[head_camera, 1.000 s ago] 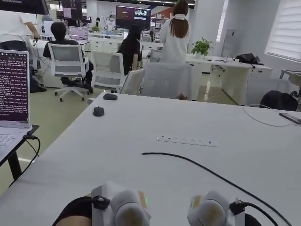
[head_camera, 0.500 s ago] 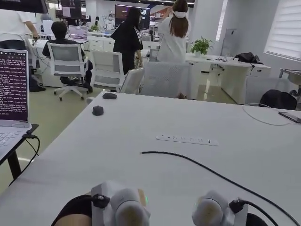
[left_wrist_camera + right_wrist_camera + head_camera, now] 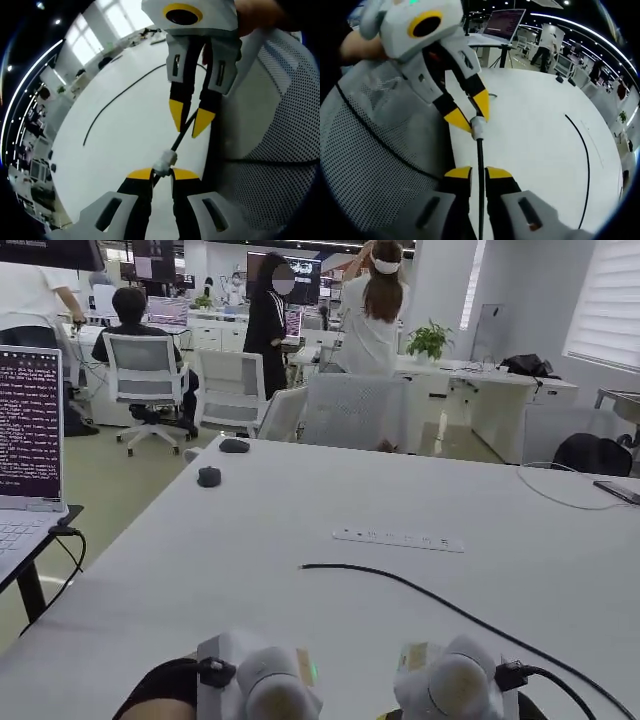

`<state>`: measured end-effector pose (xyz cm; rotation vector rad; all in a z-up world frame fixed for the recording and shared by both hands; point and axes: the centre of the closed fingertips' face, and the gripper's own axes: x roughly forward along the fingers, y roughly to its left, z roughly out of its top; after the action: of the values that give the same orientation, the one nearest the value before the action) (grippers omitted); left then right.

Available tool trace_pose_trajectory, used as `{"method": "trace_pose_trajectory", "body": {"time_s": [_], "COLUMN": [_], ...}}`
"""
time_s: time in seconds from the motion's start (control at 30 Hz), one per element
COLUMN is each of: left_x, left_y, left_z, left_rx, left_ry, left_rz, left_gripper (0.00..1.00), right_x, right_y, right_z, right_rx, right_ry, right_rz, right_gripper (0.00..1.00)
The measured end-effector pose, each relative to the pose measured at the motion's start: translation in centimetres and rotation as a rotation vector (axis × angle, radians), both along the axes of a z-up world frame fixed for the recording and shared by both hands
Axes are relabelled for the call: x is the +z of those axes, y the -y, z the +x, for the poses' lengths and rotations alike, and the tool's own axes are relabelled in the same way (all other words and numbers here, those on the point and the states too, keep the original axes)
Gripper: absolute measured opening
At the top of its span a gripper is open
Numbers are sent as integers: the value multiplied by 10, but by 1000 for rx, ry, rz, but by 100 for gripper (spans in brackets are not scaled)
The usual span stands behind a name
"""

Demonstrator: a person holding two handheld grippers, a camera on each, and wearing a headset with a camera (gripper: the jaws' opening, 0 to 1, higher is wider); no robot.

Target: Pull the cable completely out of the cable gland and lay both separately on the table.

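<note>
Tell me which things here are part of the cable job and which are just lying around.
Part of the job:
cable, gripped by the right gripper
cable gland, clamped in the left gripper

Just lying about:
power strip
near mouse
far mouse
laptop off to the left

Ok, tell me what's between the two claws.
A short stretch of black cable runs from the white cable gland at the left claw to the right claw; both gripper views show it.
</note>
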<state>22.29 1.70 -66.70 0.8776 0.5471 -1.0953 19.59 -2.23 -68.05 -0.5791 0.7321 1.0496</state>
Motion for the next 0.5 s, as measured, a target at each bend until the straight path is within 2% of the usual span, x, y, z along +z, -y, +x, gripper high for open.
{"method": "trace_pose_trajectory", "body": {"time_s": [0.07, 0.27, 0.3, 0.37, 0.43, 0.5], "left_x": [0, 0, 0, -2, -3, -4], "left_y": [0, 0, -1, -4, -5, -4], "left_z": [0, 1, 2, 3, 2, 1], "left_rx": [1, 4, 7, 18, 17, 11], "left_ry": [-2, -1, 5, -4, -7, -9], "left_rz": [-2, -4, 8, 11, 18, 20], "left_gripper": [14, 14, 14, 14, 14, 14], "right_x": [-2, -5, -9, -16, -22, -26], "right_y": [4, 8, 12, 20, 30, 35], "right_z": [1, 3, 3, 3, 1, 1], "right_rx": [-2, -34, -39, -48, -76, -84], "right_ry": [4, -8, -17, -24, -51, -60], "right_rz": [-19, -26, -51, -98, -142, -169], "right_gripper": [3, 3, 3, 3, 3, 3]}}
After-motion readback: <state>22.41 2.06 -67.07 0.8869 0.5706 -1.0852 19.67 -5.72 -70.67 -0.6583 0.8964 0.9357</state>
